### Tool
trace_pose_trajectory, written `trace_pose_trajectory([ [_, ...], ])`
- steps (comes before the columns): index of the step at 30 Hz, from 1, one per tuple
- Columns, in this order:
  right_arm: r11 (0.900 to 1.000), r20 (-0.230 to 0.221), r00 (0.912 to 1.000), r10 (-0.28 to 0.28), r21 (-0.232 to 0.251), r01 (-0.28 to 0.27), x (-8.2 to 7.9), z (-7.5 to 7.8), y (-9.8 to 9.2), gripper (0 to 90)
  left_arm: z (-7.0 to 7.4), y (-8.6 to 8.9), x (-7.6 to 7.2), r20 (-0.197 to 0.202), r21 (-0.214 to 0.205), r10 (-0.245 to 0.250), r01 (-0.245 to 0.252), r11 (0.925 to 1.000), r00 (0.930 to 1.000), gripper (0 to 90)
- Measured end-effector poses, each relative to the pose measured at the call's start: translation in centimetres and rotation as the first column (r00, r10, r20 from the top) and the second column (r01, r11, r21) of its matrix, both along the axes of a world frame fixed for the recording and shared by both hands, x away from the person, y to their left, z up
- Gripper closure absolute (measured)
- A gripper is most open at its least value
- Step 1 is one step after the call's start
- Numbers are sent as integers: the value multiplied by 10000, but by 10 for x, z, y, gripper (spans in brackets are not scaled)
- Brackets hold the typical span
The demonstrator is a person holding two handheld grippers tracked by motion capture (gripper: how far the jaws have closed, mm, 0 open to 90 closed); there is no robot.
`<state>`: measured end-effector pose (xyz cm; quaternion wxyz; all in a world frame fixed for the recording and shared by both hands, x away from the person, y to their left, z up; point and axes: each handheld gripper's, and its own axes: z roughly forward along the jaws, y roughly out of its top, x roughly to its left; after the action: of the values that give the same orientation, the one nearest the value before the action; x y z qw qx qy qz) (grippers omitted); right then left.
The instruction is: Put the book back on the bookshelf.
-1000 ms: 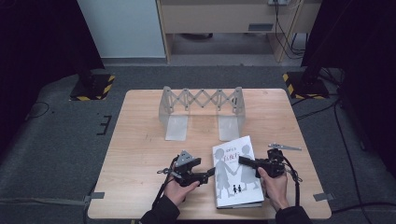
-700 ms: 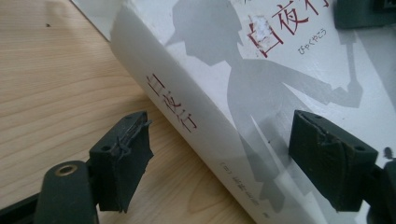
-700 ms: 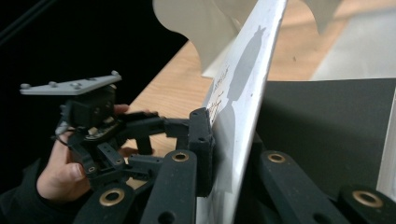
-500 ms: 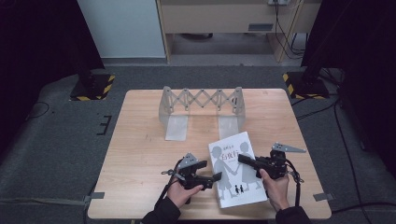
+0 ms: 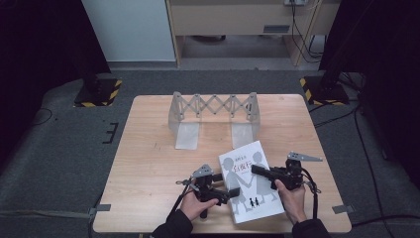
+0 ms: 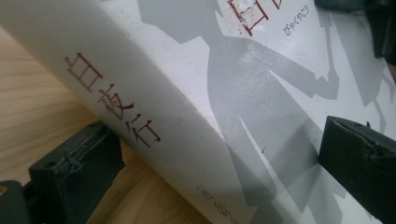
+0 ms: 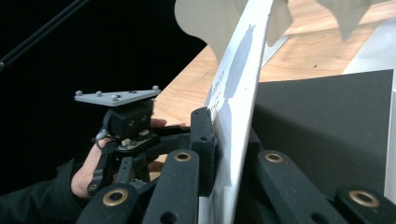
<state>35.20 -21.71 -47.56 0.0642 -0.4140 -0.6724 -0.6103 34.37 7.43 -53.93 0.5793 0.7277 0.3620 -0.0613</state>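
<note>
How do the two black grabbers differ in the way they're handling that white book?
The right gripper pinches only the lifted front cover of the white book, its jaws closed on that thin sheet; the left gripper straddles the thick spine, jaws wide, one under the book and one above. The right reaches from the book's open edge, the left from its spine side. Both are black and hand-held.

your wooden table (image 5: 148, 163): pale top, standing on grey carpet (image 5: 59, 163). on it: a grey accordion-style folding rack (image 5: 214, 111) toward the far edge, standing upright; a white book (image 5: 250, 181) near your edge, right of centre.
</note>
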Motion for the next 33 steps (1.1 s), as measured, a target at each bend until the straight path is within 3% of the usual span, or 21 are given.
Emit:
trace_pose_trajectory([
  [5,9999,-106,9999,75,-76,-75,3,-2,0,827,-3,0,0,-139,-112,32,-33,9999,9999,0],
  [9,9996,-485,9988,6,-292,-20,6,-5,0,812,-6,-1,2,-730,61,-39,44,10000,9973,0],
  [13,9942,-472,9988,-152,-1075,101,8,-8,3,760,-9,-3,5,-1507,222,-167,202,9995,9884,0],
  [16,9898,-456,9989,-119,-1424,53,9,-10,4,733,-9,-3,5,-1499,258,-171,212,9994,9885,0],
  [19,9738,-39,10000,-6,-2273,-3,7,-10,8,640,-8,-4,5,-1482,311,-129,177,9994,9889,5],
  [21,9697,52,10000,32,-2442,-18,7,-10,9,622,-8,-4,5,-1485,324,-76,126,9994,9889,6],
  [23,9526,501,9987,-24,-3039,175,5,-9,10,542,-8,-5,5,-1481,343,-26,78,9994,9890,9],
  [26,9469,668,9977,-75,-3203,285,5,-9,10,493,-8,-5,5,-1495,341,12,40,9994,9888,13],
  [30,9170,1209,9911,-566,-3862,995,4,-12,12,364,-8,-5,5,-1496,349,64,-12,9994,9887,28],
  [33,8832,1675,9832,-731,-4470,1418,3,-13,14,284,-8,-4,5,-1478,427,134,-71,9991,9889,47],
])
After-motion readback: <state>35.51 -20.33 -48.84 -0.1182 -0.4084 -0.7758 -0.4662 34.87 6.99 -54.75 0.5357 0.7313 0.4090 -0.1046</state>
